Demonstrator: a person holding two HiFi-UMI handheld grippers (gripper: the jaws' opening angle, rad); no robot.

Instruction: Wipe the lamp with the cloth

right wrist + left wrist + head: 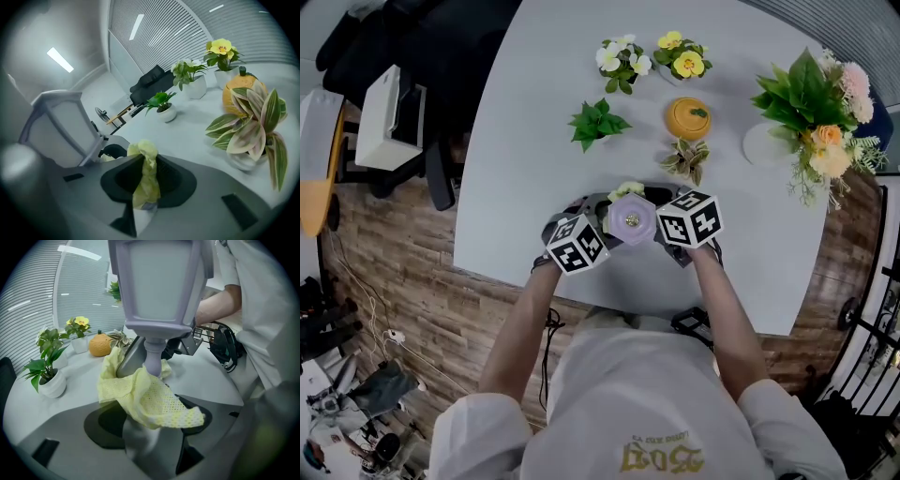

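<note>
Yellow cloth (146, 178) in right tongs (143, 206); left tongs (143, 392) grip lamp (159, 287).

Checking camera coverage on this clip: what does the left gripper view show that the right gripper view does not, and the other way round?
Only the left gripper view shows the lamp stem with the cloth bunched against it, and the person's arm. Only the right gripper view shows the right gripper pinching the cloth, plus a dark chair in the background. Both show the lamp head, the yellow cloth, the orange pumpkin and the potted flowers.
</note>
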